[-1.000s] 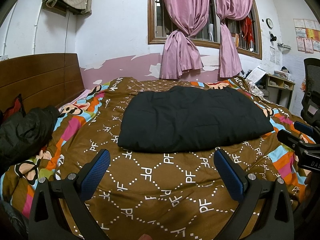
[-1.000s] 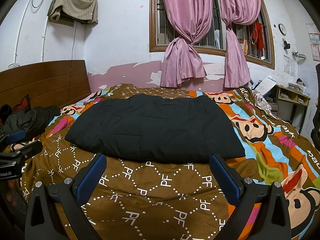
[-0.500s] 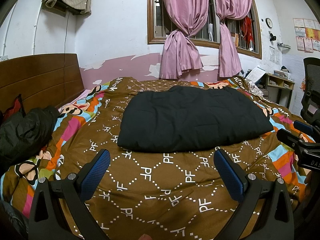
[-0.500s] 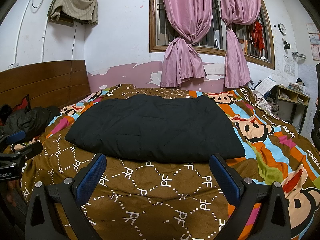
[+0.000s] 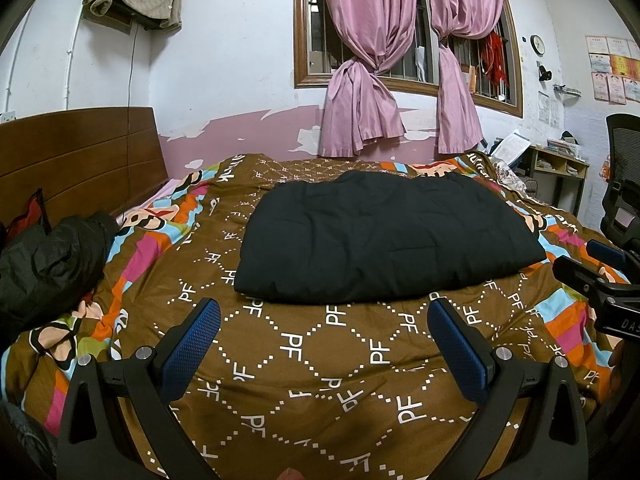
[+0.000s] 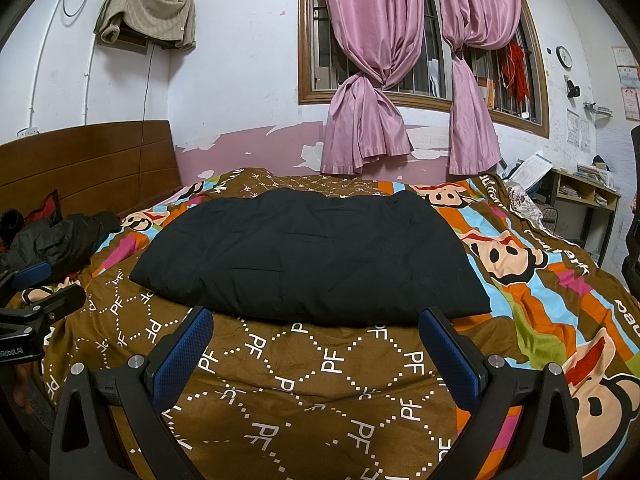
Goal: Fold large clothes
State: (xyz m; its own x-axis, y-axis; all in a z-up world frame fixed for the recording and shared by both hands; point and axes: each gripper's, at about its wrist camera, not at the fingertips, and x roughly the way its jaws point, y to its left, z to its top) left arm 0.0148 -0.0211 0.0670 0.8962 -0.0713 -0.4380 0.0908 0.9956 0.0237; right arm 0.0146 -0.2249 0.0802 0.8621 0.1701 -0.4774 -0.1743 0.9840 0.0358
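A large black padded garment [image 5: 384,236] lies folded into a flat rectangle in the middle of the bed; it also shows in the right wrist view [image 6: 312,252]. My left gripper [image 5: 324,320] is open and empty, held above the brown quilt in front of the garment's near edge. My right gripper [image 6: 314,326] is open and empty, just short of the same near edge. Each gripper shows at the side of the other's view: the right one [image 5: 600,276] and the left one [image 6: 36,292].
The bed wears a brown patterned quilt [image 5: 320,360] with a wooden headboard [image 5: 76,160] at the left. A crumpled black jacket [image 5: 44,260] lies at the bed's left side. A desk [image 5: 560,168] and office chair [image 5: 624,184] stand at the right. Pink curtains [image 5: 360,80] hang behind.
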